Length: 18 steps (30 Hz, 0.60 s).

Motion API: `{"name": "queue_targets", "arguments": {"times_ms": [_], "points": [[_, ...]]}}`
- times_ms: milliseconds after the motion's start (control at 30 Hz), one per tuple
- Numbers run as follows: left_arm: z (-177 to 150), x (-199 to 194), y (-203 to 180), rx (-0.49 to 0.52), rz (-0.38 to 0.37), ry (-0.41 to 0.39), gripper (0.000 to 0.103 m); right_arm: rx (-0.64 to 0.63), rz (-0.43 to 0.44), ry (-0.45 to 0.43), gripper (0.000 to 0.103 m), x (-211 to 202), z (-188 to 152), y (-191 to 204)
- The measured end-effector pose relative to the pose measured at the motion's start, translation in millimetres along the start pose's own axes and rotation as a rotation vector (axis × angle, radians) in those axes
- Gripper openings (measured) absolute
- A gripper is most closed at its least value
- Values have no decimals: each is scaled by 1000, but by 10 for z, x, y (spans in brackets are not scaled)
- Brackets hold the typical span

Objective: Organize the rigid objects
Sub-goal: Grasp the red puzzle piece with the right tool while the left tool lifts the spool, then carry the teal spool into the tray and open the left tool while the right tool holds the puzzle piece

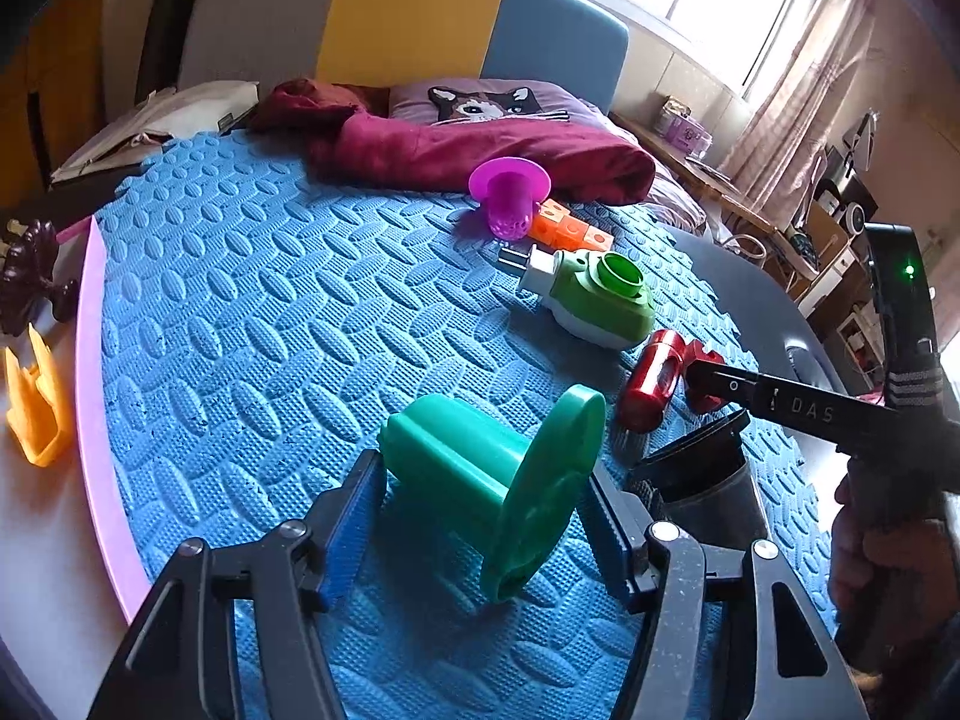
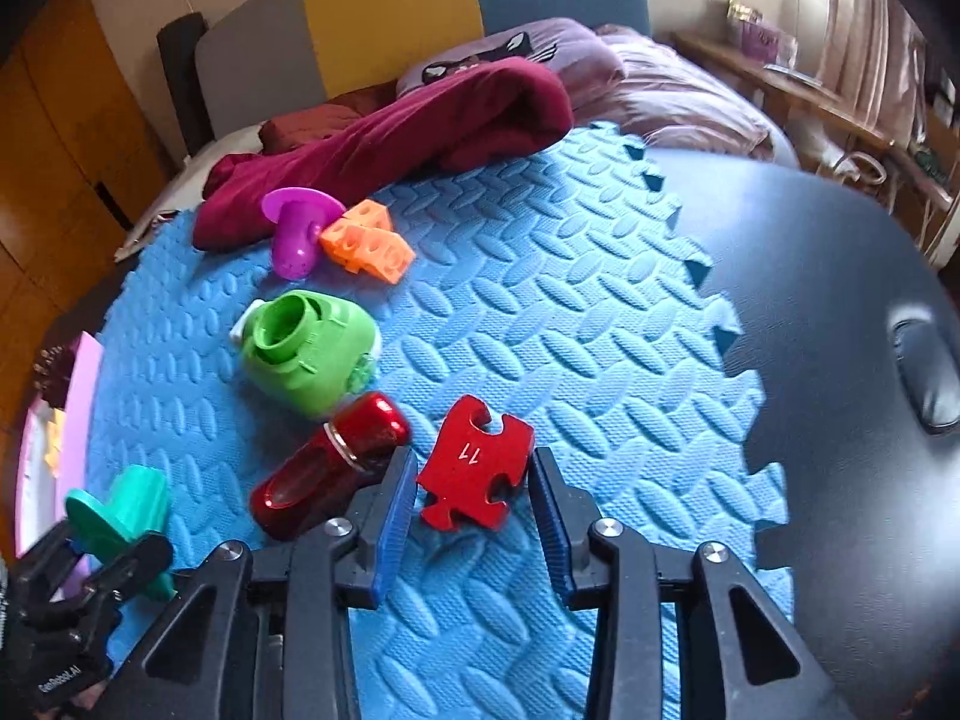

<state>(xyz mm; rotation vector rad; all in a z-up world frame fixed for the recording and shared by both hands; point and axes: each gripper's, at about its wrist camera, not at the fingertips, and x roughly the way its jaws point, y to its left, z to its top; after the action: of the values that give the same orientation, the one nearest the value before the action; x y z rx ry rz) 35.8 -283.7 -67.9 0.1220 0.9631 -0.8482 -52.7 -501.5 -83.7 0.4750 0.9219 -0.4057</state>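
Note:
A teal spool point(image 1: 480, 468) with a wide flange lies lengthwise between the blue pads of my left gripper point(image 1: 483, 498), which is shut on it just above the blue foam mat point(image 1: 270, 330). In the right wrist view, that gripper point(image 2: 114, 540) and the teal spool point(image 2: 129, 504) sit at the lower left. A red puzzle piece point(image 2: 474, 468) marked 11 rests tilted on the mat between the pads of my right gripper point(image 2: 474, 498). The pads flank the piece closely but do not clamp it. Beside the piece lies a shiny red cylinder point(image 2: 336, 462).
A green and white toy point(image 2: 306, 354), orange cubes point(image 2: 366, 243) and a purple flanged cup point(image 2: 297, 228) lie further back, with a maroon cloth point(image 2: 420, 126) behind them. A black cup point(image 1: 696, 468) stands by the left gripper. A dark tabletop point(image 2: 840, 330) borders the mat on the right.

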Motion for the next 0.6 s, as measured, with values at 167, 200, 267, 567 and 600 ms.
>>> {"name": "queue_targets", "arguments": {"times_ms": [167,200,267,567,600], "points": [[-36,-44,-25,9,-9,-7,63,-52,-40,19,38,51,-14,47],[-45,-72,-33,12,-10,-17,63,-58,-46,17,38,54,-19,58],[-54,-150,-42,13,-26,-34,63,-59,-50,13,37,57,-24,60],[-109,-582,26,1,-46,-87,63,-88,-75,1,37,55,-44,88],[-117,-635,61,-6,-45,-92,63,-84,-73,2,37,53,-44,85]]}}
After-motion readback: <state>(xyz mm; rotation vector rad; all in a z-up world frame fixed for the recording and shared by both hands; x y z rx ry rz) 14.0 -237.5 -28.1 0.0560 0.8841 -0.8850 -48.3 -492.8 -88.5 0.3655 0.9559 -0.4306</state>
